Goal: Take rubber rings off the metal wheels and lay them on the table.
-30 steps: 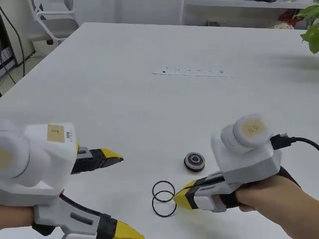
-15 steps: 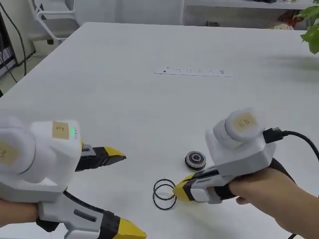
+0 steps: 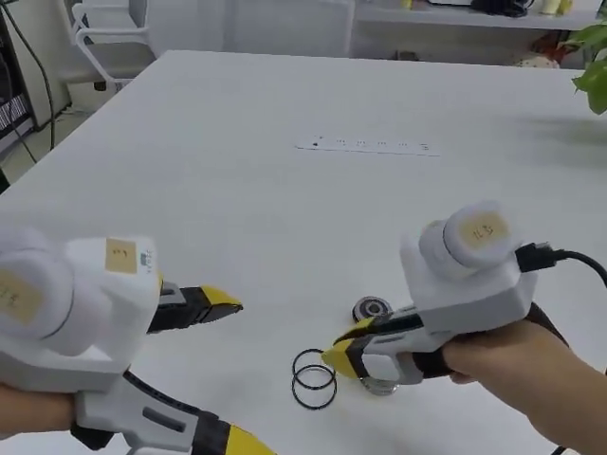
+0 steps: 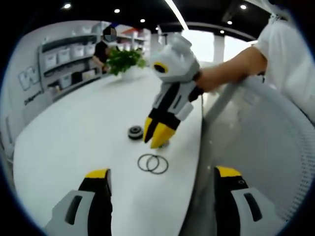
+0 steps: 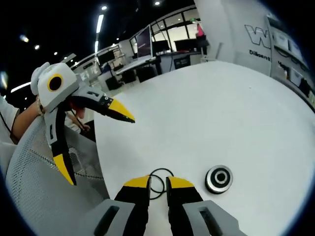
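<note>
Rubber rings (image 3: 313,379) on table (image 3: 285,190) just before right gripper (image 3: 332,356) fingers (image 5: 135,183).

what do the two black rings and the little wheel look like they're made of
The rings look like thin black rubber: matte, cord-thin loops lying flat and overlapping on the table. The wheel looks like metal, with a shiny silvery rim and hub. The dark bands between them could be rubber or plain shadow.
</note>
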`<control>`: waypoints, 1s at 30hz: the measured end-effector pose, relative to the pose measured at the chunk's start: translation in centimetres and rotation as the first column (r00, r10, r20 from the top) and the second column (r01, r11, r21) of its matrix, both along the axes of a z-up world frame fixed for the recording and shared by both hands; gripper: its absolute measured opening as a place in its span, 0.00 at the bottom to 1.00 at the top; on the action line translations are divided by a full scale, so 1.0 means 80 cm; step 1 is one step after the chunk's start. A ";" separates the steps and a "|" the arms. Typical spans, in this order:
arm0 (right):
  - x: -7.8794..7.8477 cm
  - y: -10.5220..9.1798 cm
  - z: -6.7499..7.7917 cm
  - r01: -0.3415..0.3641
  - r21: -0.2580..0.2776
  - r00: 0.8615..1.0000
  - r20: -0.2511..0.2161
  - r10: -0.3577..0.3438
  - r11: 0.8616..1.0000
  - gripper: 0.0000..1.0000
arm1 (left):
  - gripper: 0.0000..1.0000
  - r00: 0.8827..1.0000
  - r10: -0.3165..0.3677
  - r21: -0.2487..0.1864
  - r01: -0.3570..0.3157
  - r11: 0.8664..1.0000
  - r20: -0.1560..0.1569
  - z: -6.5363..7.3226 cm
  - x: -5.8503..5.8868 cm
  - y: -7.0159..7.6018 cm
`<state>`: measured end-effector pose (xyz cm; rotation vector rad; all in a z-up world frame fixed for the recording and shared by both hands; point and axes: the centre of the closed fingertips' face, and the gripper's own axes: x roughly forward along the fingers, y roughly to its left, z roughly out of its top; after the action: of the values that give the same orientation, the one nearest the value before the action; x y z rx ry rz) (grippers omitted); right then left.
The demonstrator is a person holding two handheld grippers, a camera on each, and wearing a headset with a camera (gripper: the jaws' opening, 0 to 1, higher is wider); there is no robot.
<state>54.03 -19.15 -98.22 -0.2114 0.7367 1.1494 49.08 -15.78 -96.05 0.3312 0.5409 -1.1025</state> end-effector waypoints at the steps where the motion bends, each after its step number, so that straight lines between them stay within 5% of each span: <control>1: 0.001 0.003 0.007 -0.001 0.015 1.000 0.009 0.001 1.000 0.11 | 0.87 1.000 -0.002 -0.003 0.002 1.000 0.000 0.000 0.000 -0.001; 4: 0.006 0.010 0.030 -0.015 0.065 0.999 0.035 0.013 0.998 0.15 | 0.87 1.000 -0.005 -0.007 0.005 1.000 -0.001 0.001 -0.001 -0.002; 11: 0.036 0.001 0.053 0.006 0.112 0.996 0.083 -0.015 0.994 0.22 | 0.87 1.000 0.000 -0.019 0.000 1.000 0.006 0.006 0.000 -0.002; 15: 0.064 -0.006 0.082 0.054 0.204 0.991 0.109 -0.078 0.977 0.28 | 0.87 1.000 0.009 -0.102 -0.007 0.995 0.016 0.027 0.002 -0.011; 20: 0.089 -0.026 0.100 0.097 0.266 0.983 0.128 -0.135 0.959 0.26 | 0.87 0.999 0.034 -0.185 -0.027 0.982 0.033 0.057 0.014 -0.010; 26: 0.103 -0.054 0.092 0.162 0.304 0.973 0.109 -0.203 0.939 0.26 | 0.87 0.993 0.047 -0.208 -0.023 0.978 0.110 0.099 0.043 -0.010; 30: 0.096 -0.069 0.062 0.165 0.220 0.976 0.102 -0.191 0.961 0.25 | 0.85 0.985 0.027 -0.202 0.009 0.979 0.171 0.119 0.066 -0.022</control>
<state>61.73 -24.69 -93.24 -0.0352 0.5100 1.0245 54.33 -17.53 -86.56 0.2434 0.2724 -1.0976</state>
